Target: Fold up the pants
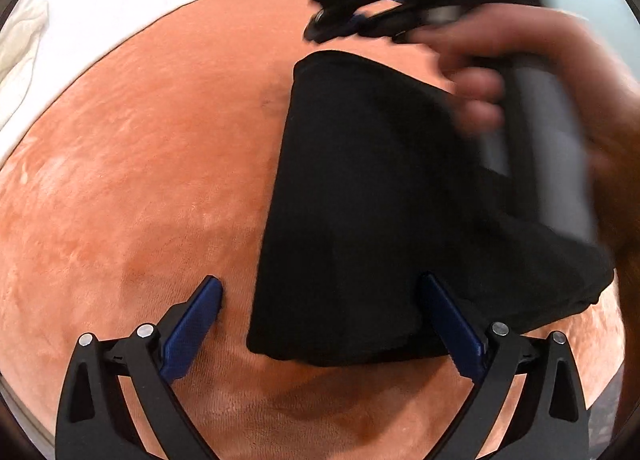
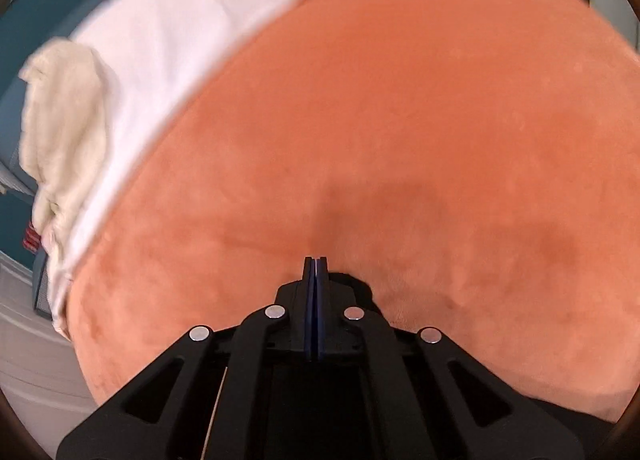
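White bedding (image 1: 100, 0) lies at the far left edge of a bed spread with an orange plush blanket (image 1: 140, 180), the setting for a pants-folding job that looks close to finished. The left claw (image 1: 320, 292) hangs low over the blanket with its jaws spread wide and nothing between the pads, its right finger over the near edge of the black pants (image 1: 360, 200). The pants lie right of centre in a compact folded stack, flat on the blanket. Further right a person's hand (image 1: 520, 72), blurred, carries the right claw (image 2: 316, 264) above the stack's far end, its jaws pressed together and empty. Judging by the shape, at most a final fold or some smoothing remains.
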`<state>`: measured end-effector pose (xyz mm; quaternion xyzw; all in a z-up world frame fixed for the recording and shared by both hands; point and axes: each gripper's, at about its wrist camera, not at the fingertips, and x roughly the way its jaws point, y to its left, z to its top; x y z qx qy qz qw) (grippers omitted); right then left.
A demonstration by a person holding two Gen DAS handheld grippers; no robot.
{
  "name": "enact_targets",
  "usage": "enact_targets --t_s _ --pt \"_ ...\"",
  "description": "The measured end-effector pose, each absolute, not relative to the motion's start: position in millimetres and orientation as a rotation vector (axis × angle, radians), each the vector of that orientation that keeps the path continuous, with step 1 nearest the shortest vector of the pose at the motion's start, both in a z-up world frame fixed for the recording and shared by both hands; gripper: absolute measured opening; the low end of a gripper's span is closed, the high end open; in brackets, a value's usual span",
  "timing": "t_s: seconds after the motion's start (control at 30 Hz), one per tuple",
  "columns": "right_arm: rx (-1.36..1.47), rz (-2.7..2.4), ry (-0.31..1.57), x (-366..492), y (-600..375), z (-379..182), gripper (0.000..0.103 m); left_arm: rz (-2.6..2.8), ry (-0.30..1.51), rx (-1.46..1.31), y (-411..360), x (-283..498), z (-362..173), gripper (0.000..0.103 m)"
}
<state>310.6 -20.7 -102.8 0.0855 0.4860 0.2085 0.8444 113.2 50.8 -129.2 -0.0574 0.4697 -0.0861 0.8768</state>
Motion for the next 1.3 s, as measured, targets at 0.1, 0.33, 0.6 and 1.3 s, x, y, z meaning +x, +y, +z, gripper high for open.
enact_targets --t_s 0.1,0.33,0.6,1.3 --pt "0.193 0.486 1.008 275.4 -30.8 -95.7 0.003 -0.172 0.96 -0.109 51.0 107.2 -130.2 0.098" --pt "0.303 0.25 0.94 279.8 -97.8 -99.7 0.003 -0.152 0.982 -0.12 50.4 107.7 -129.1 0.098" --pt "0.396 -0.054 0.912 130.4 -256.2 -125.5 0.0 -0.135 0.98 -0.117 32.9 111.5 -120.9 0.098" --pt "0.33 0.015 0.818 57.9 -235.2 -132.3 0.0 -0.074 0.909 0.151 -33.5 94.4 -83.1 0.096"
